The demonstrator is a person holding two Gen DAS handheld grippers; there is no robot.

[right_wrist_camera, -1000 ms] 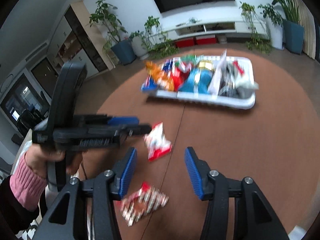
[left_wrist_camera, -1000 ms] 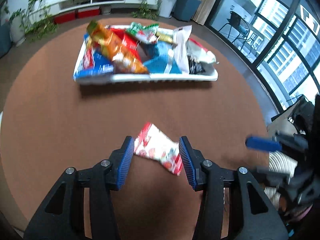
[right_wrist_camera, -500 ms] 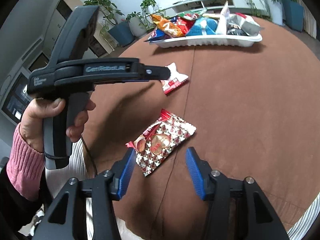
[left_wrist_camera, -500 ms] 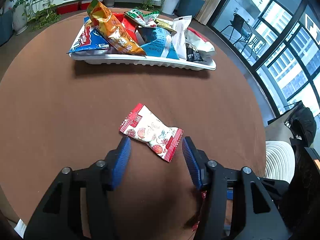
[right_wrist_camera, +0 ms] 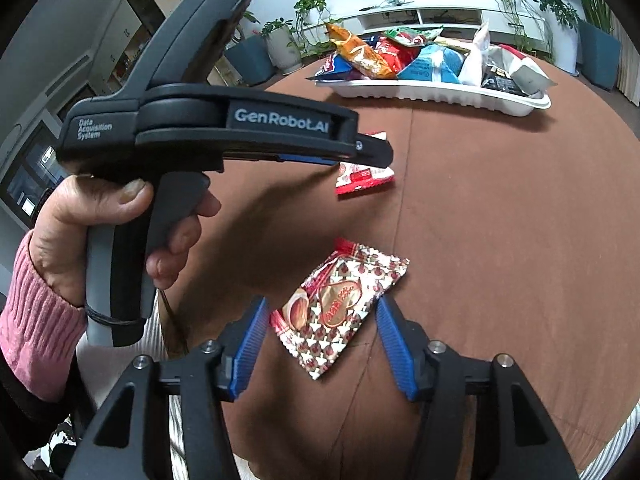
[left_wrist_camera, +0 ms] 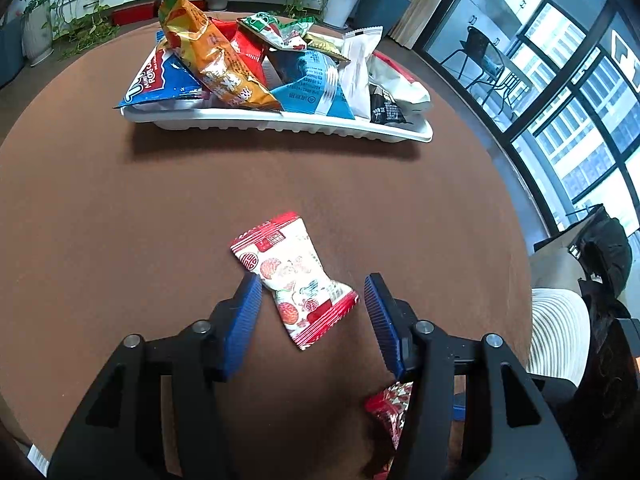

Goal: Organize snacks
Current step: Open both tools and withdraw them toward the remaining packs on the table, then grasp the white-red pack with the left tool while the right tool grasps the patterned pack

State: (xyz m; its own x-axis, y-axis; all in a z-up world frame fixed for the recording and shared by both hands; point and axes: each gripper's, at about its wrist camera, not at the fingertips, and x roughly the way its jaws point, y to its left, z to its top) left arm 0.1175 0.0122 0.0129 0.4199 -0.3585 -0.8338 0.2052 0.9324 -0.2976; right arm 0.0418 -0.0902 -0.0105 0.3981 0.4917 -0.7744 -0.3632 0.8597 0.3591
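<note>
Both grippers came down, jaws opening. Left gripper [left_wrist_camera: 312, 300] open around white snack [left_wrist_camera: 294, 276]. Right gripper [right_wrist_camera: 318, 326] open around red snack [right_wrist_camera: 340, 304]. 2 grabs next, then tray [left_wrist_camera: 280, 124].

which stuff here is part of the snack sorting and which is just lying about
Part of the job:
white-and-red snack packet, between the open left gripper
red patterned snack packet, between the open right gripper
white tray piled with snacks

Just there:
potted plants
white TV shelf

left tool [left_wrist_camera: 308, 304] dropped white packet [left_wrist_camera: 294, 278] | right tool [right_wrist_camera: 320, 330] widening over red packet [right_wrist_camera: 340, 304]
</note>
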